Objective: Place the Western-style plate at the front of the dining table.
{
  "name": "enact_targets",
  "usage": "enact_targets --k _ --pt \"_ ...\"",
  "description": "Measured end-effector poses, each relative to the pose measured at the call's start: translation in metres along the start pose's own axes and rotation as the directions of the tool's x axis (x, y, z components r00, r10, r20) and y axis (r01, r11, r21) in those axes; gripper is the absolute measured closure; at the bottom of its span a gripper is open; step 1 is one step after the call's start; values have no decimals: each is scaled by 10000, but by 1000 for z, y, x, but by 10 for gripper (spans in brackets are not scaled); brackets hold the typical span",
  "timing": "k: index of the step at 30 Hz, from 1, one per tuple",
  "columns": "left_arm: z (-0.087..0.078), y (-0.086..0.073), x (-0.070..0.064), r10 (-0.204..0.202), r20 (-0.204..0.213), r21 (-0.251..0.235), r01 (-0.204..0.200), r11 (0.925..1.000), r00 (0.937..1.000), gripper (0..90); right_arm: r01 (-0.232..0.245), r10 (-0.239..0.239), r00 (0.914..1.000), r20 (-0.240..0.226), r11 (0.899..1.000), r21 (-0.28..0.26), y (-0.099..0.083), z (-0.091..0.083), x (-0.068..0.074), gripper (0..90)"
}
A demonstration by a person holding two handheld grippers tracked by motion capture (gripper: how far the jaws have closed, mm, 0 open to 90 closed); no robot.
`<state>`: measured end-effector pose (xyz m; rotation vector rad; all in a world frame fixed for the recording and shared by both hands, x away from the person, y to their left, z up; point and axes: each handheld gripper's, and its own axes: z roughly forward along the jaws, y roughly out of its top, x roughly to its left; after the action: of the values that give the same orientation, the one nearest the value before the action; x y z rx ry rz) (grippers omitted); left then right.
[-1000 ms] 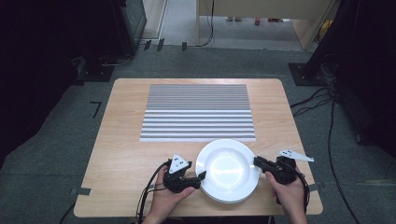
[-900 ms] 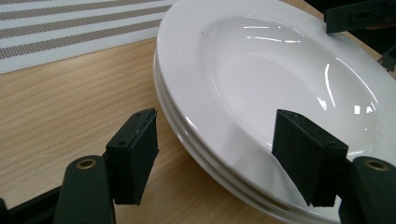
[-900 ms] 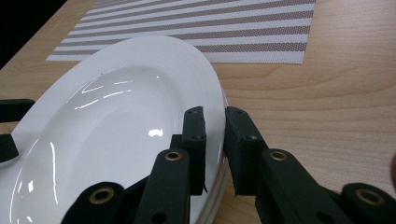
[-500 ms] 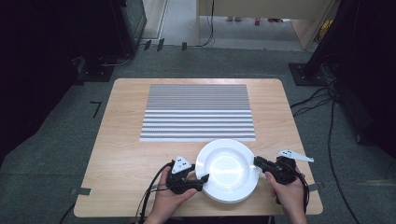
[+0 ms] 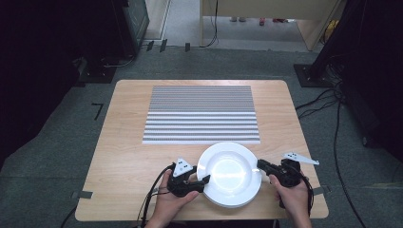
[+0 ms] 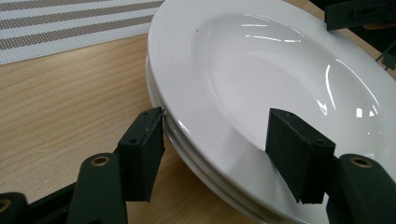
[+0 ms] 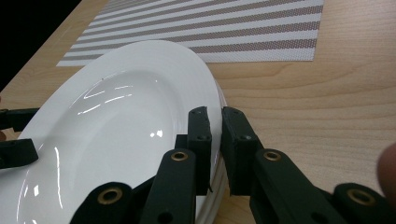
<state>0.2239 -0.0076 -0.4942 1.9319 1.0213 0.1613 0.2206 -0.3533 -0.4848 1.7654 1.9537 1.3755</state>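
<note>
A stack of white deep plates (image 5: 229, 174) sits near the table's front edge. My right gripper (image 5: 260, 165) is at its right side, jaws closed on the top plate's rim (image 7: 212, 88); in the right gripper view the right gripper (image 7: 214, 114) pinches that edge with more rims below. My left gripper (image 5: 205, 180) is at the stack's left side. In the left gripper view the left gripper (image 6: 217, 121) stands open astride the top plate (image 6: 261, 60), one jaw outside the rim and one over the well.
A grey-and-white striped placemat (image 5: 202, 114) lies flat across the middle of the wooden table (image 5: 123, 142), just beyond the plates. Cables trail from both grippers over the front edge. Dark equipment and cables stand on the floor around the table.
My left gripper has crept slightly right, toward the plates' left rim. The plates and the right gripper have barely moved.
</note>
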Motion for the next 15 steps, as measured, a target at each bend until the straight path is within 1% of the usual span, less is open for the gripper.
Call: enact_targets --k 6,9,10,11,12,13,15 --pt "0 0 -1 1 -53 -28 -1 10000 10000 382 -131 131 9999 -3 9999 -7 0 -1 0 848" --pt "-1 0 1 -95 26 -28 95 10000 10000 383 -360 360 9991 -218 9994 5 1 -1 -4 850" --pt "-1 0 1 -95 26 -28 95 10000 10000 392 -451 451 9985 -300 9990 3 1 -1 -5 851" --pt "-1 0 2 -227 -16 -44 227 9997 9997 415 -537 537 9979 -363 9986 28 1 -1 -6 851" --pt "-2 1 2 -324 36 -48 324 9995 9995 430 -641 642 9970 -442 9979 27 1 -1 -7 851" --pt "-2 1 2 -324 36 -48 324 9995 9995 444 -641 642 9970 -442 9979 27 1 -1 -7 851" --pt "-4 1 5 -450 140 -91 452 9989 9989 480 -819 823 9951 -552 9966 99 1 -1 -9 849"
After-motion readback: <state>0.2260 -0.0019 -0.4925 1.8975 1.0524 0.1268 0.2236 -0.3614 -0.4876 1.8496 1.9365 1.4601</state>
